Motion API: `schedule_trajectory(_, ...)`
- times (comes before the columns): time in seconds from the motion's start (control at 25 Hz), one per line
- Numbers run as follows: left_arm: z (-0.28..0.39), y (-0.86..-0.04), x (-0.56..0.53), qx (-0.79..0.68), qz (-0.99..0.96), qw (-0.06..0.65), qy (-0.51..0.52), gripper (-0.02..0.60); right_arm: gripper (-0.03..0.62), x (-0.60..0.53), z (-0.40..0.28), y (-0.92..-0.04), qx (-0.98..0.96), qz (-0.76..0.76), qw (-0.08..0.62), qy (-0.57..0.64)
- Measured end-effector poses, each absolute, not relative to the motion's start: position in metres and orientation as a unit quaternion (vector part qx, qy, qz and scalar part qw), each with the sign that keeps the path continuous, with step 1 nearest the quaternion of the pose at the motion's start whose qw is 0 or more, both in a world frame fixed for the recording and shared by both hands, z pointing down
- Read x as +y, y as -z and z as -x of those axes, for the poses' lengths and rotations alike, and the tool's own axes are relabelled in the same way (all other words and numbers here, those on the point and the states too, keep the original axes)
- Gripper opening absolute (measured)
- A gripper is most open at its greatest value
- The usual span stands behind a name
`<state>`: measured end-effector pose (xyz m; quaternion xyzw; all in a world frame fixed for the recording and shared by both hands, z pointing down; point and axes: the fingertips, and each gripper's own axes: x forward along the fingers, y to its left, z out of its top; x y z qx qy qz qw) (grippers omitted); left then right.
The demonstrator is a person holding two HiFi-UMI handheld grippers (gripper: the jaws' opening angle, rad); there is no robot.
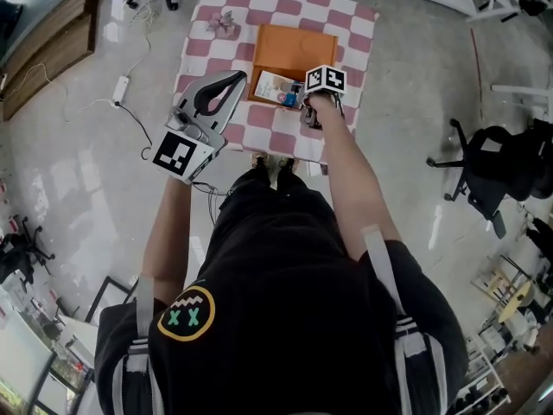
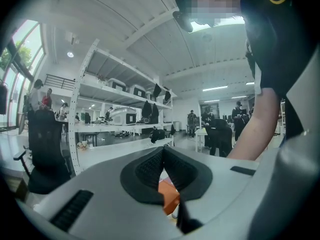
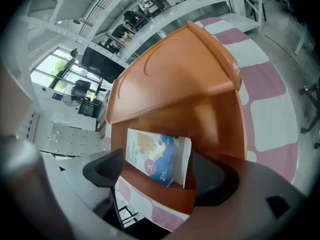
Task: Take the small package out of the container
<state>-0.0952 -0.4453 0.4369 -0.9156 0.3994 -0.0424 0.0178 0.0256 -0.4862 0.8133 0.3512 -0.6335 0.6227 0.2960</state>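
Pink-checked tablecloth (image 1: 359, 24), orange plastic container (image 1: 294, 50).
Small blue-and-white cardboard package (image 3: 155, 156) is straddled by the right gripper's (image 3: 161, 171) parted jaws; container rim should be excluded. Left gripper (image 2: 162, 171) is closed, empty.

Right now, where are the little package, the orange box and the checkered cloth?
small package (image 3: 152, 156): right gripper view, on its printed front.
orange container (image 3: 210, 114): right gripper view, on its inner wall.
checkered cloth (image 1: 356, 35): head view, on a bare far corner.
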Motion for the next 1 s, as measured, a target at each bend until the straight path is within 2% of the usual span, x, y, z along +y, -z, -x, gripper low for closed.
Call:
schedule_trajectory(0.28, 0.107, -0.438, -0.447, 0.416, 0.909, -0.003, 0.041, 0.017, 0.426, -0.490, -0.022, -0.825, -0.628, -0.339, 0.322, -0.622)
schedule_trajectory(0.44, 0.113, -0.445, -0.446, 0.417, 0.908, 0.002, 0.046, 0.017, 0.372, -0.491, -0.024, -0.828, -0.617, -0.341, 0.330, -0.628)
schedule_trajectory(0.48, 0.114, -0.447, -0.445, 0.416, 0.908, 0.003, 0.047, 0.017, 0.344, -0.490, -0.025, -0.828, -0.617, -0.339, 0.334, -0.627)
schedule_trajectory(0.56, 0.112, -0.447, -0.445, 0.413, 0.910, 0.004, 0.048, 0.017, 0.188, -0.489, -0.032, -0.831, -0.612, -0.341, 0.350, -0.622)
schedule_trajectory(0.6, 0.111, -0.447, -0.446, 0.411, 0.910, 0.004, 0.049, 0.017, 0.140, -0.488, -0.036, -0.834, -0.608, -0.344, 0.359, -0.619)
schedule_trajectory(0.84, 0.110, -0.446, -0.453, 0.413, 0.909, -0.010, 0.049, 0.017, 0.122, -0.490, -0.035, -0.840, -0.614, -0.332, 0.381, -0.606)
schedule_trajectory(0.92, 0.106, -0.437, -0.455, 0.418, 0.907, -0.027, 0.037, 0.017, 0.065, -0.490, -0.033, -0.839, -0.622, -0.324, 0.374, -0.607)
schedule_trajectory(1.0, 0.106, -0.437, -0.455, 0.418, 0.908, -0.026, 0.037, 0.017, 0.058, -0.491, -0.031, -0.838, -0.630, -0.321, 0.368, -0.604)
